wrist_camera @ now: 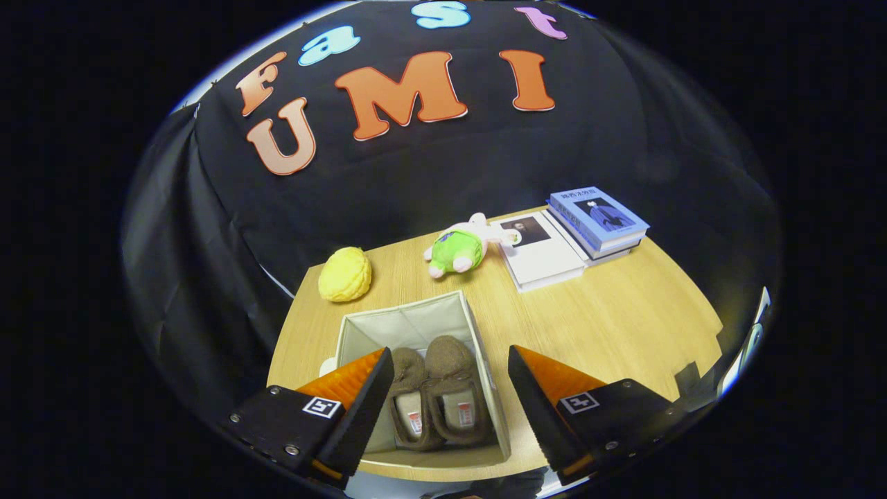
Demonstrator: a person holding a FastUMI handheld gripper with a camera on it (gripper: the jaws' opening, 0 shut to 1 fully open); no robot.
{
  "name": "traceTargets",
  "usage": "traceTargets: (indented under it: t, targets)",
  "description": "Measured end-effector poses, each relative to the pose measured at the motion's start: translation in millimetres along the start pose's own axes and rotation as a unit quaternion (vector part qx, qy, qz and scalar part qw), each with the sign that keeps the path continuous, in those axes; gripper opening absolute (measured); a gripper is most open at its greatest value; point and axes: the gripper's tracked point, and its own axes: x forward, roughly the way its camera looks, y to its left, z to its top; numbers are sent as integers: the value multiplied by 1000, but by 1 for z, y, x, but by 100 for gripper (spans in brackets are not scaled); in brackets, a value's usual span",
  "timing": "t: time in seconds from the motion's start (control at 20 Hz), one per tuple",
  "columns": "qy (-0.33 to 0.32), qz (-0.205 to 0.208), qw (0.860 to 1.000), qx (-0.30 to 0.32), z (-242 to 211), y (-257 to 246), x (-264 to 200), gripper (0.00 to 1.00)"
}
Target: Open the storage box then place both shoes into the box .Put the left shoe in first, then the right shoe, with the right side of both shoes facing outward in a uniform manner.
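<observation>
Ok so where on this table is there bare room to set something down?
Widest bare wood on the table: between the storage box and the books. A small patch separates yellow toy and box. The back edge is crowded; shoes fill the box. The gripper is open.

Two brown shoes (pixel 435 395) with pale linings sit in a cream storage box (pixel 409 322) on a light wood-grain table (pixel 624 326), near a yellow toy (pixel 344 274), green-and-pink plush (pixel 461 248), blue-covered book (pixel 601 218) and white book (pixel 544 260).

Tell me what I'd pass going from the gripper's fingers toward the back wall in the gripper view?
Open gripper fingers → storage box holding two brown shoes → yellow toy → green plush toy → white book → blue books.
</observation>
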Motion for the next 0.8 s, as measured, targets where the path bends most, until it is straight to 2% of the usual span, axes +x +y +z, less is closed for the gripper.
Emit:
traceTargets:
  t: [0.45,0.8]
  targets:
    - [-121,-25,992,-31,92,-42,-84,99]
    - [-182,-69,980,-27,125,-91,-135,98]
